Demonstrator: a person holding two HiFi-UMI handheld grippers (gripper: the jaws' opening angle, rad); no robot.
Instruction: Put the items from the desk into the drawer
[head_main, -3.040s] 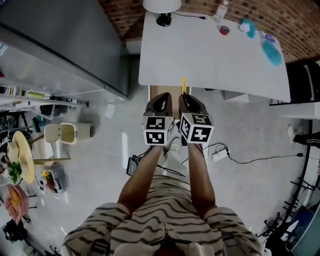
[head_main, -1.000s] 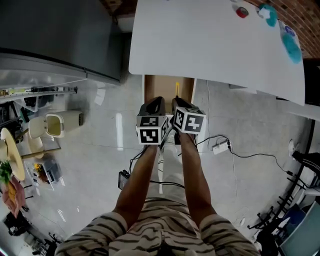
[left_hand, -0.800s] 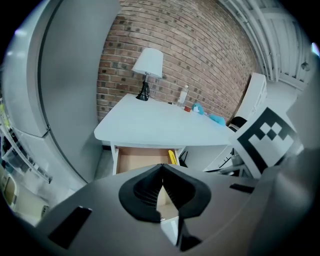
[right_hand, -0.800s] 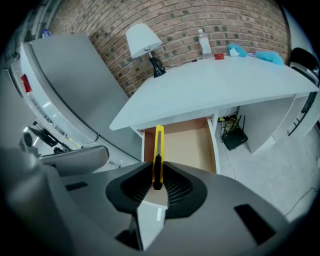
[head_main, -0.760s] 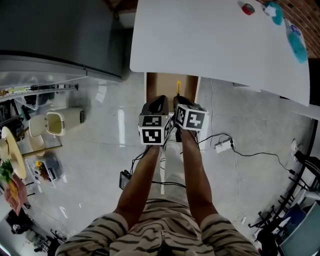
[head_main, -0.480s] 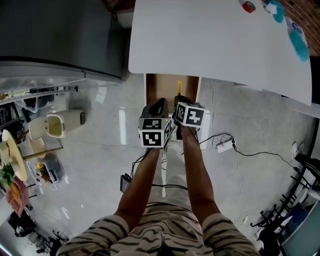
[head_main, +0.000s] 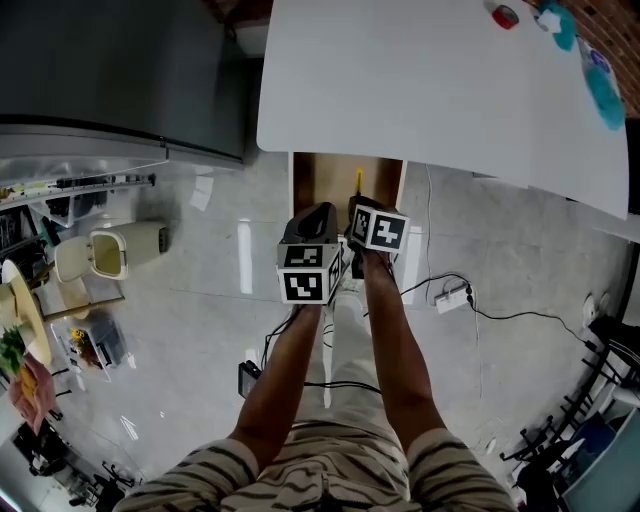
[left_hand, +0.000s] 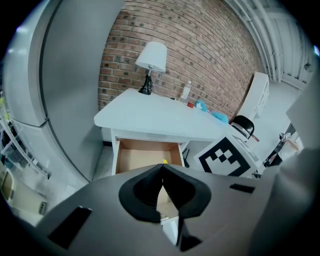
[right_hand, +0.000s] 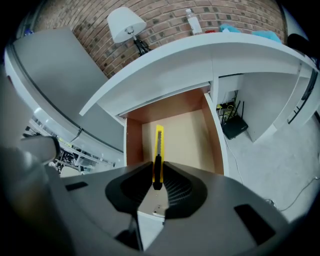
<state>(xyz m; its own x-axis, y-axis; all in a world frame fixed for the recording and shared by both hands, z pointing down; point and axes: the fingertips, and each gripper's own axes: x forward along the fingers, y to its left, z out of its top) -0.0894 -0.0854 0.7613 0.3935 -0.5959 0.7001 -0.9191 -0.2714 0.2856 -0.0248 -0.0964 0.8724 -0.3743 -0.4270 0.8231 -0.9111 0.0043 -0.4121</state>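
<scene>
We clamp the yellow cutter (right_hand: 159, 142) in the right tongs (right_hand: 157, 172) over the open drawer (right_hand: 187, 135), presumably to release it inside. The left tongs (left_hand: 161, 172) are closed and empty.

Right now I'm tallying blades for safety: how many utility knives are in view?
1. The yellow utility knife is clamped in the right gripper, over the open drawer. That gripper hides the drawer's front, so another could lie unseen.

Bright even light; glare streak on floor (head_main: 245, 262); fisheye bending, dark corners in gripper views.
</scene>
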